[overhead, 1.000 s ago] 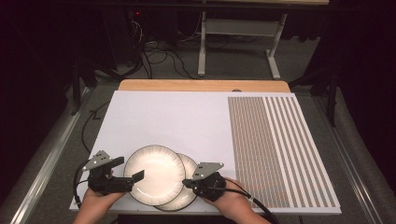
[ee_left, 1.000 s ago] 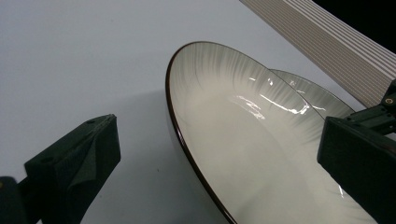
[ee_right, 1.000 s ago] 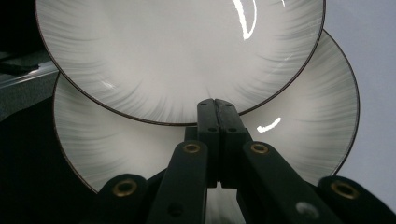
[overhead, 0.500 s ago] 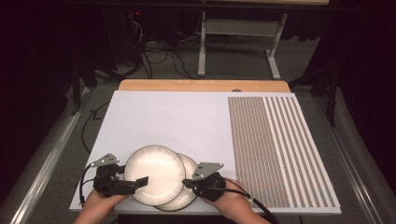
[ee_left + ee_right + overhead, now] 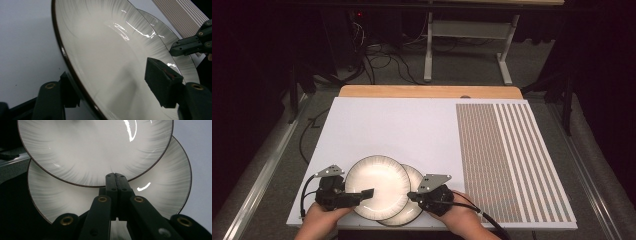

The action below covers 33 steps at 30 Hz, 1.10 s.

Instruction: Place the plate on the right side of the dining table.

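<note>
Plainly unmarked, the upper plate (image 5: 377,186) sits between the left gripper (image 5: 365,194)'s parted jaws; the right gripper (image 5: 413,196)'s jaws are closed.

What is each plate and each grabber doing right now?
Top plate: overlapping the bottom plate, its rim between the left gripper's fingers.
Bottom plate: partly covered by the top one.
Left gripper: open, one finger above the rim and one below it.
Right gripper: fingers pressed together, at the plates' edge.
</note>
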{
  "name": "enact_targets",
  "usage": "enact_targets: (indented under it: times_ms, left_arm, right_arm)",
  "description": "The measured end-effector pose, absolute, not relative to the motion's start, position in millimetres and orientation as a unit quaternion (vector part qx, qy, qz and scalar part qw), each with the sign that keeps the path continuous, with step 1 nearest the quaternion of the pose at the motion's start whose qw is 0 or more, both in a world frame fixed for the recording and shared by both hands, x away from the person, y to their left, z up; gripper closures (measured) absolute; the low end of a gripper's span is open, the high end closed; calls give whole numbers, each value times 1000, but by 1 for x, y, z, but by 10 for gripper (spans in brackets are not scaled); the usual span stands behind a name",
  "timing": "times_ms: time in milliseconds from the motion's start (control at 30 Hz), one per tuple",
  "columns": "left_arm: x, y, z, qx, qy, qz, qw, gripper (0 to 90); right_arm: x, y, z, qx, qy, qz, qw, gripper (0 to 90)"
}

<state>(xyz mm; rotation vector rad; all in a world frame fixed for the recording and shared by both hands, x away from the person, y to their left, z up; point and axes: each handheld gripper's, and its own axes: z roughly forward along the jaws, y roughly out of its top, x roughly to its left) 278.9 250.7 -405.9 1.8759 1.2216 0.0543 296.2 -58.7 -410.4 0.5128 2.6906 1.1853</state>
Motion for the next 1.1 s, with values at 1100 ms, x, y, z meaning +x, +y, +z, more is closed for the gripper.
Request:
enact_targets:
  times_ms: [1100]
  left_arm:
    - [278,266,-402,716,511,12,476,676]
  right_arm:
    - [294,-73,-399,195,886,410,92,900]
